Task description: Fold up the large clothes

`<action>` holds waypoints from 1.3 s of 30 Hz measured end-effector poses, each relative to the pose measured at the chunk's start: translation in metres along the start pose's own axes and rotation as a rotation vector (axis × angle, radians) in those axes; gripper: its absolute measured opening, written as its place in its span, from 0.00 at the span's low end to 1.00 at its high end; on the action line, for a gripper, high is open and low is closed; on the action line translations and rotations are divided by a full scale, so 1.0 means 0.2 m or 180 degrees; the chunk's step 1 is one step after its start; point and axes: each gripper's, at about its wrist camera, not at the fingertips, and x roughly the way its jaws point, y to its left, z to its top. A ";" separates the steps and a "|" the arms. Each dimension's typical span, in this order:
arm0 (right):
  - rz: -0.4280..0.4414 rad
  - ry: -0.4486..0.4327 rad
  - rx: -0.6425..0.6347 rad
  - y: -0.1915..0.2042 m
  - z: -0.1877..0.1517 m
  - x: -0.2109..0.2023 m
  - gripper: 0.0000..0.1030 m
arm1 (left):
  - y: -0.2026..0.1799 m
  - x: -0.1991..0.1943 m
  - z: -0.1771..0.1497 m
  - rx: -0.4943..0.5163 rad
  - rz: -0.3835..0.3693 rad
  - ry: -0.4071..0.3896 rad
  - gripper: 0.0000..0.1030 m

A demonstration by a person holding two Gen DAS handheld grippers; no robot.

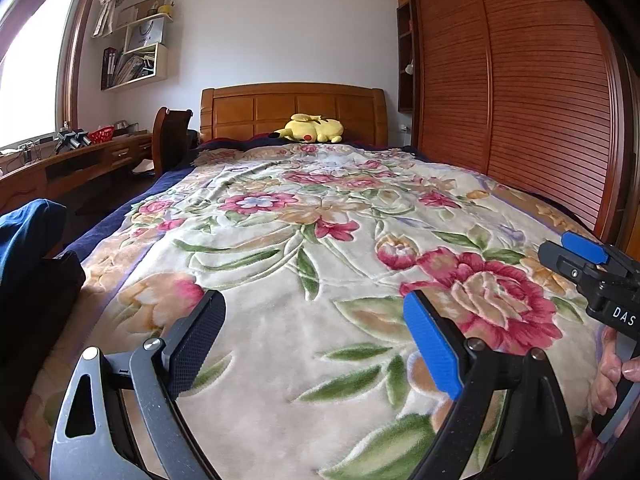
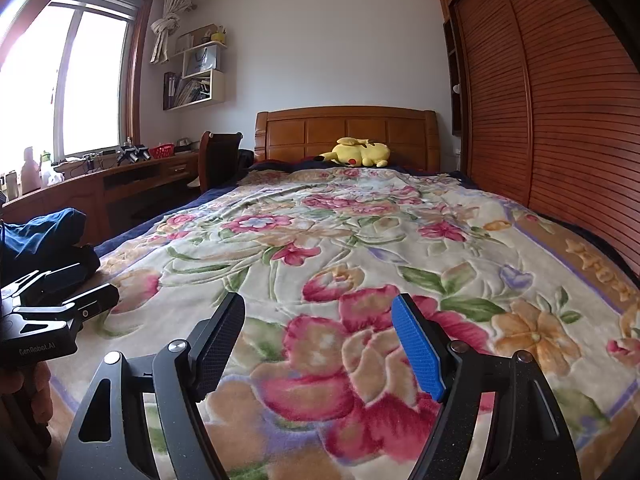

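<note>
The clothes to be folded look to us like the pile at the left foot of the bed: a blue garment [image 2: 44, 228] heaped over a darker, nearly black one [image 2: 86, 260], lying at the left edge of the bed beside the floral blanket [image 2: 340, 240]. From the left wrist view the same blue garment [image 1: 28, 236] rises at the far left above the dark one [image 1: 60, 280]. We cannot tell how many pieces the pile holds, nor what kind of garments they are.

Neither gripper touches the pile. Our left gripper [image 1: 316, 344] hovers above the blanket with its black and blue fingers spread wide and nothing between them but the flower pattern below. Our right gripper [image 2: 320, 344] is likewise spread apart over a large pink bloom and grips nothing. Each gripper appears at the edge of the other's view: the right one with a hand [image 1: 612, 376] on its handle, the left one just right of the dark garment.

The blanket covers nearly the whole bed, with a dark blue sheet [image 2: 132, 240] showing along its left side. At the far end a yellow plush toy [image 2: 356, 152] lies against the wooden headboard [image 2: 344, 128]. To the right runs a slatted wooden wardrobe [image 2: 560, 100]. To the left stand a chair [image 2: 218, 156] and a wooden surface [image 2: 120, 180] under the window [image 2: 80, 80], carrying a red basket [image 2: 162, 151] and bottles; wall shelves [image 2: 196, 76] hang above.
</note>
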 end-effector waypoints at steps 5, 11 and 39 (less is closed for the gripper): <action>-0.0002 0.0000 -0.0006 -0.02 0.00 0.01 0.75 | 0.00 0.00 0.00 -0.0004 0.0000 -0.0008 0.88; 0.0003 -0.0005 -0.0016 -0.03 0.00 0.02 0.75 | 0.00 0.00 0.01 -0.0017 0.0008 -0.0030 0.88; 0.0007 -0.0027 -0.0015 -0.05 0.00 0.02 0.75 | -0.01 -0.02 0.03 -0.0017 0.0035 -0.0106 0.88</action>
